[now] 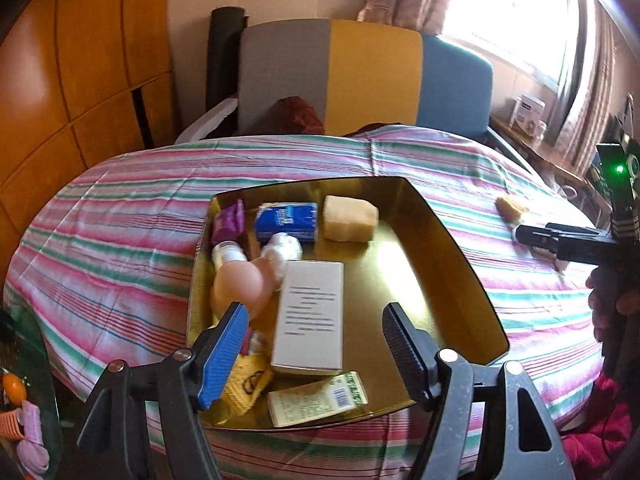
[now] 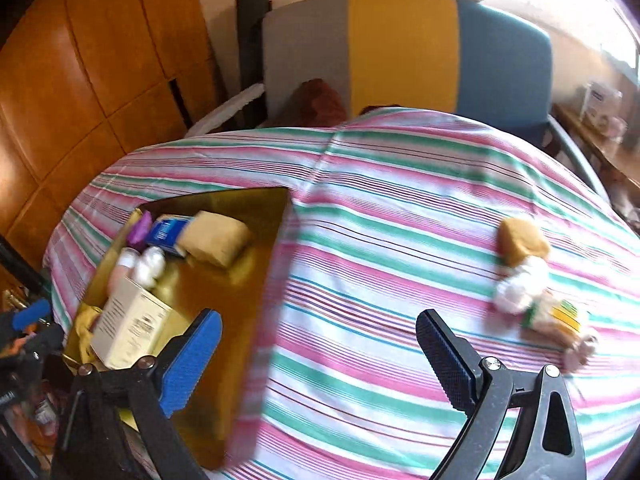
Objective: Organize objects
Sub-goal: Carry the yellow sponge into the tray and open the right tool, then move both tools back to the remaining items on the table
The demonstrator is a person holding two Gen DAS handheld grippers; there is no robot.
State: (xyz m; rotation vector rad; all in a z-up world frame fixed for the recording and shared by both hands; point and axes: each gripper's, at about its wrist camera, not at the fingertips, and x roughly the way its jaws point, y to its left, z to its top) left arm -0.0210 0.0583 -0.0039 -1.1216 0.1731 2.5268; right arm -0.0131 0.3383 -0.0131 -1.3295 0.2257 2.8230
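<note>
Left wrist view: left gripper (image 1: 314, 344) fingers apart, nothing between them, above the gold tray (image 1: 452, 236).
Tray contents: white box (image 1: 310, 316) with blurred print, blue packet (image 1: 286, 222), tan sponge (image 1: 350, 218), green-and-white carton (image 1: 318, 398) with a barcode; no writing legible.
Right gripper (image 2: 320, 352): fingers wide apart, empty, over the striped table (image 2: 380, 200).
Loose items: yellow sponge (image 2: 522, 240) and small packets (image 2: 554, 316) right of the tray; labels unreadable.

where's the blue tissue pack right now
The blue tissue pack lies in the gold tray, at its far end, between the purple packet and the tan sponge. In the right wrist view it sits far left.
</note>
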